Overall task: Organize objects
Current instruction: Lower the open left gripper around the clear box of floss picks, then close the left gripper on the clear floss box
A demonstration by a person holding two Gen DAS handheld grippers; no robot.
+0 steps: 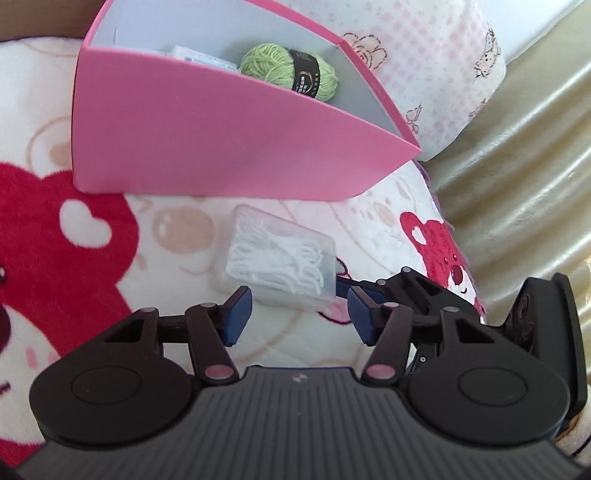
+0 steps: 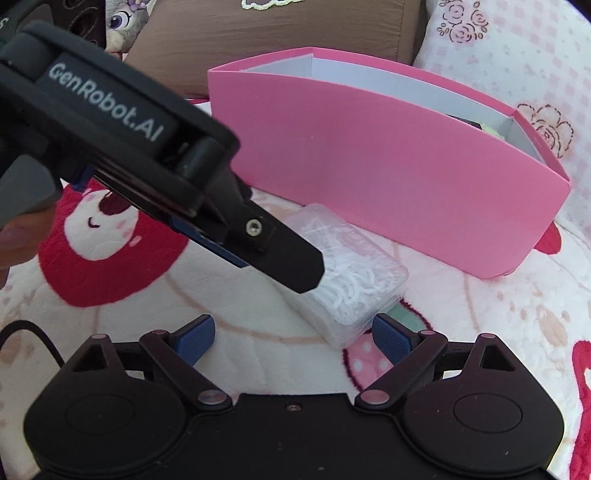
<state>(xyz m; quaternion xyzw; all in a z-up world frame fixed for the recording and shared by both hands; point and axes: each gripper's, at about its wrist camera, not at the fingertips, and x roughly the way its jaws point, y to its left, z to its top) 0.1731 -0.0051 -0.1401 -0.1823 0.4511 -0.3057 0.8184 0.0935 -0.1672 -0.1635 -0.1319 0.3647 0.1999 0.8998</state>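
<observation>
A clear plastic case [image 1: 280,258] of white floss picks lies on the bear-print blanket [image 1: 177,236], just in front of a pink box [image 1: 221,140]. Inside the box are a green yarn ball [image 1: 288,66] and a white packet [image 1: 199,55]. My left gripper [image 1: 300,314] is open, its blue pads flanking the case's near end, with a thin gap showing on the right. In the right wrist view one of its fingers [image 2: 291,258] lies over the case [image 2: 354,266]. My right gripper [image 2: 293,339] stands wide open, the case's near corner between its pads, untouched. The pink box [image 2: 369,177] stands behind.
A pink-checked pillow [image 1: 424,74] leans behind the box on the right, next to shiny gold fabric [image 1: 517,166]. A brown cushion [image 2: 277,33] lies beyond the box. A person's thumb [image 2: 18,240] holds the left tool. The right tool's black linkage [image 1: 417,291] crowds the case's right side.
</observation>
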